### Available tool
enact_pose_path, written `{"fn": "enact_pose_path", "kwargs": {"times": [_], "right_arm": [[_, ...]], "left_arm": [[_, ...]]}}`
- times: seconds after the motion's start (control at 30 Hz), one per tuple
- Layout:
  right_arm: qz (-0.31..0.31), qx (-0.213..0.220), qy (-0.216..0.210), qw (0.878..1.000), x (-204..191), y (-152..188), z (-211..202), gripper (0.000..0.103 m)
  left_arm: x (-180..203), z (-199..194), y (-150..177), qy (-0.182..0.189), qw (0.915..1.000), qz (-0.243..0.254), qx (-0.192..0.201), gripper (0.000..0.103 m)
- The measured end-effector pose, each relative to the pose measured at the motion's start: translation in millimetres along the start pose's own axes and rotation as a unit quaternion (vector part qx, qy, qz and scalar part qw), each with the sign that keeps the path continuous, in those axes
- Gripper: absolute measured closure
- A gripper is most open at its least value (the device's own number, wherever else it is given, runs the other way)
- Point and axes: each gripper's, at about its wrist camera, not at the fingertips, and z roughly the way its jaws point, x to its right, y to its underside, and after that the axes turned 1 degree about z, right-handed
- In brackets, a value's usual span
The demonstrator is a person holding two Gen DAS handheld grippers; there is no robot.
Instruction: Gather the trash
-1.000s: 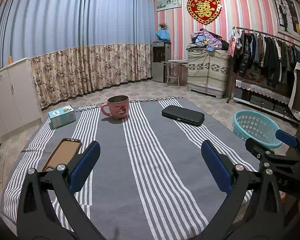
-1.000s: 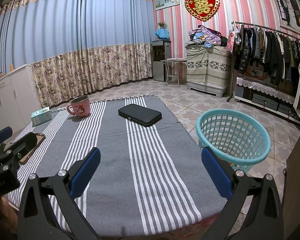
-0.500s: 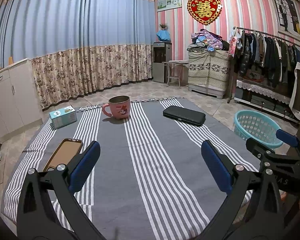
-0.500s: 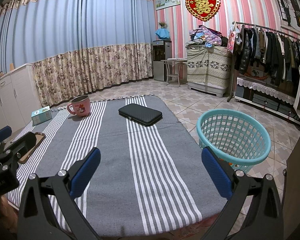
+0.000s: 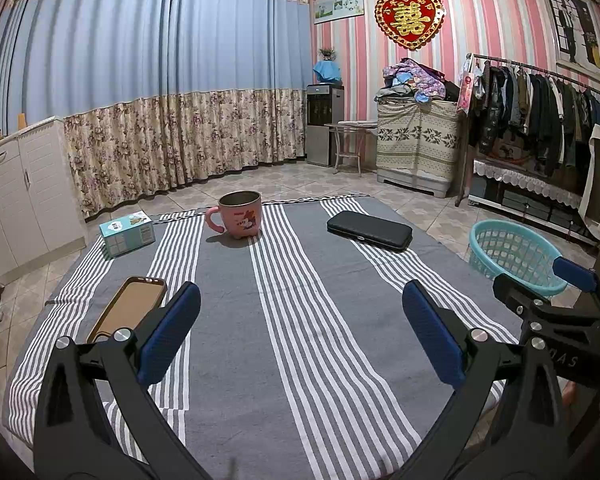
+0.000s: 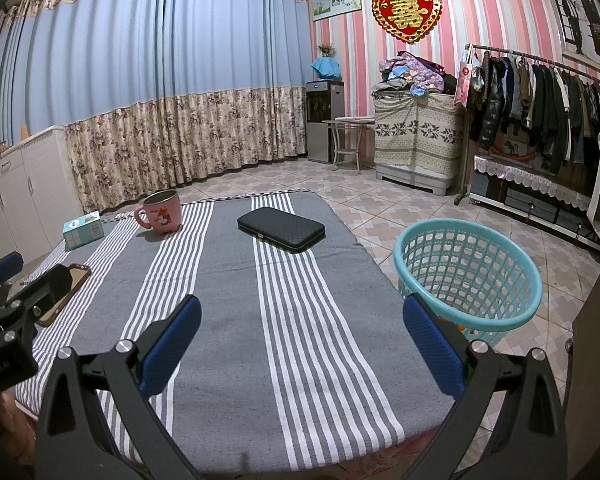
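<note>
Both hand-held grippers, left (image 5: 300,336) and right (image 6: 300,338), gape wide above striped cloth (image 5: 228,320) beside teal basket (image 6: 466,272).

mug (image 5: 240,215): 1 | black case (image 5: 369,231): 1 | small box (image 5: 127,233): 1 | phone case (image 5: 127,309): 1 | basket (image 6: 467,276): 1 | grippers: 2

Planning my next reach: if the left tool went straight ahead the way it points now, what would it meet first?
Likely the striped cloth itself; the left tool, open and empty, aims slightly down at bare fabric. Farther on that line stands the pink mug, a little left of centre. Depth is uncertain.
</note>
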Motion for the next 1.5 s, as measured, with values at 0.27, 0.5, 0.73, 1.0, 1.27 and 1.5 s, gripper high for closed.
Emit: {"fn": "enact_pose_path", "kwargs": {"times": [0.27, 0.5, 0.73, 1.0, 1.27, 1.5], "right_arm": [[-0.001, 0.0, 0.0, 1.0, -1.0, 0.2, 0.3, 0.004], [-0.001, 0.0, 0.0, 1.0, -1.7, 0.9, 1.3, 0.004], [-0.002, 0.0, 0.0, 1.0, -2.2, 1.5, 1.8, 0.004], [-0.001, 0.0, 0.0, 1.0, -2.1, 1.8, 1.3, 0.004], [-0.001, 0.0, 0.0, 1.0, -2.0, 2.1, 1.5, 0.004], [0.0, 0.0, -0.001, 1.0, -3.6, 2.2, 3.0, 0.004]], "left_arm": [[-0.4, 0.5, 0.3, 0.0, 1.0, 0.001, 0.0, 0.005], [1.3, -0.3, 1.0, -0.001, 1.0, 0.001, 0.002, 0.005], [2.9, -0.9, 1.4, -0.001, 1.0, 0.001, 0.001, 0.005], [-1.6, 0.8, -0.6, -0.001, 1.0, 0.0, 0.002, 0.005], [-2.4, 1.0, -0.7, -0.002, 1.0, 0.0, 0.004, 0.005], [-4.6, 2.0, -1.1, -0.003, 1.0, 0.0, 0.005, 0.005]]}}
